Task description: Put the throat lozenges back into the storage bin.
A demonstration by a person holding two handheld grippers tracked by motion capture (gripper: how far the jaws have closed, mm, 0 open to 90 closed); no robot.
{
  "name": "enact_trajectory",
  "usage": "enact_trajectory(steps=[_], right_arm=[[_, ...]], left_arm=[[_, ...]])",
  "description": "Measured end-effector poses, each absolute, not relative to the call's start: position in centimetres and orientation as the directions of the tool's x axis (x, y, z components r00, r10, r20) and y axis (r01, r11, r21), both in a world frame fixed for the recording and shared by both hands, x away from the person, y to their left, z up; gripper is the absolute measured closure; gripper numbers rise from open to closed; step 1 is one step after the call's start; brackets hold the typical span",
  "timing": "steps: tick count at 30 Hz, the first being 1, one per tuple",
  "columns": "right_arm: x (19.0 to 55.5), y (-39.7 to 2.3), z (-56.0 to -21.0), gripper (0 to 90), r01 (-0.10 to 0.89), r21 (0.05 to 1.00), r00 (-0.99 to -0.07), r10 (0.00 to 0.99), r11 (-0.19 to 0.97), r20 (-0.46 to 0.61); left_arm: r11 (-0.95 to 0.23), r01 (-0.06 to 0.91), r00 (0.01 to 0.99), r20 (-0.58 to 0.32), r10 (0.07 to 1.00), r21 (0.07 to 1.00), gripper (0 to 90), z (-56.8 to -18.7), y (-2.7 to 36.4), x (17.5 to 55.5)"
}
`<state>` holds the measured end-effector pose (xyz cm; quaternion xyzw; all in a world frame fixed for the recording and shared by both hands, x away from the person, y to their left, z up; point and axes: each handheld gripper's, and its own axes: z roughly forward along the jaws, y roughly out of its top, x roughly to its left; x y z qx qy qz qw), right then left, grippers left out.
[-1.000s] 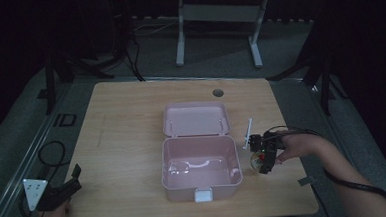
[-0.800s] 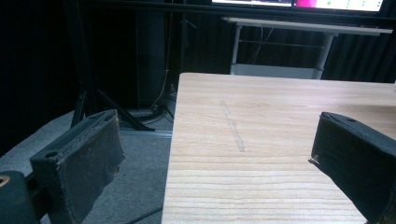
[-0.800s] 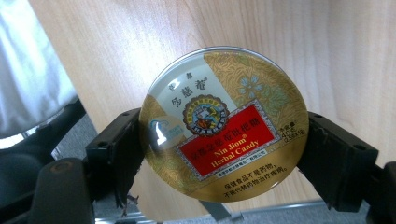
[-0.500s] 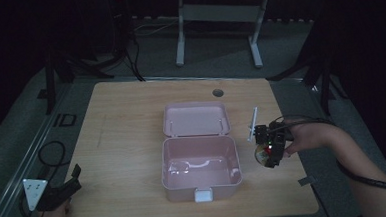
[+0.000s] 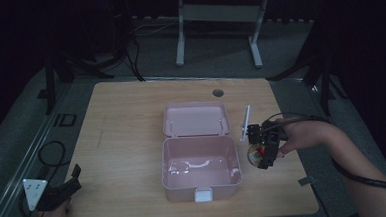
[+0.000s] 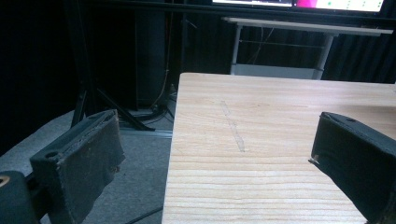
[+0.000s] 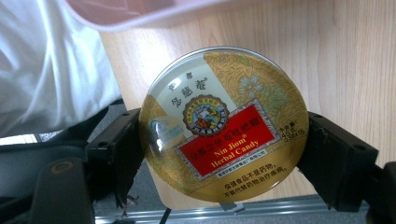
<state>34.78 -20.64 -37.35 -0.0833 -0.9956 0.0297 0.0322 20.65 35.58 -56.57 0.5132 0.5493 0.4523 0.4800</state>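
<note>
A round gold candy tin (image 7: 224, 123) with a red label sits clamped between the two black jaws of my right gripper (image 7: 219, 140). From above, the candy tin (image 5: 254, 155) and the right gripper (image 5: 261, 150) hang just right of an open pink lunch box (image 5: 200, 164), whose lid (image 5: 195, 119) lies flat behind it. My left gripper (image 5: 60, 193) rests at the table's front left corner. Its jaws stand wide apart with nothing between them, over the table edge (image 6: 170, 149).
A white stick-like object (image 5: 244, 121) lies on the wooden table (image 5: 126, 122) just right of the lid. A round cable hole (image 5: 217, 93) is at the table's back. Dark stands and a white frame (image 5: 216, 17) stand on the floor beyond.
My right gripper, with the tin in it, has drifted slightly right and toward the front, staying beside the box. The left gripper has not moved.
</note>
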Motion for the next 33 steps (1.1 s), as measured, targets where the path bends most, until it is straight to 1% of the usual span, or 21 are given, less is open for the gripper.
enact_trajectory(steps=[7, 10, 17, 24, 31, 33], right_arm=[[34.3, -19.1, -36.8, 20.1, 0.144, -0.048, -0.987, 0.147, 0.988, 0.067], [34.0, -17.9, -36.6, 20.1, 0.096, -0.031, -0.993, 0.098, 0.995, 0.068], [33.8, -15.8, -36.5, 20.1, 0.060, -0.004, -0.995, 0.060, 0.998, 0.074], [33.3, -13.4, -36.7, 20.1, 0.006, -0.006, -0.997, 0.006, 1.000, 0.075], [33.2, -12.0, -37.7, 20.1, -0.016, -0.008, -0.996, -0.016, 1.000, 0.084], [33.2, -11.6, -38.8, 20.1, -0.024, -0.012, -0.995, -0.023, 1.000, 0.095]], left_arm=[[0.064, 0.129, -0.013, -0.063, 0.998, 0.990, 2.5, -56.6, 35.6, 20.6], [0.066, 0.128, -0.013, -0.065, 0.998, 0.990, 2.5, -56.6, 35.6, 20.7], [0.068, 0.129, -0.012, -0.067, 0.998, 0.989, 2.5, -56.6, 35.6, 20.7], [0.070, 0.128, -0.011, -0.069, 0.998, 0.989, 2.4, -56.6, 35.6, 20.7], [0.069, 0.127, -0.008, -0.069, 0.998, 0.990, 2.5, -56.6, 35.6, 20.7], [0.070, 0.127, -0.008, -0.069, 0.998, 0.989, 2.5, -56.6, 35.6, 20.6]])
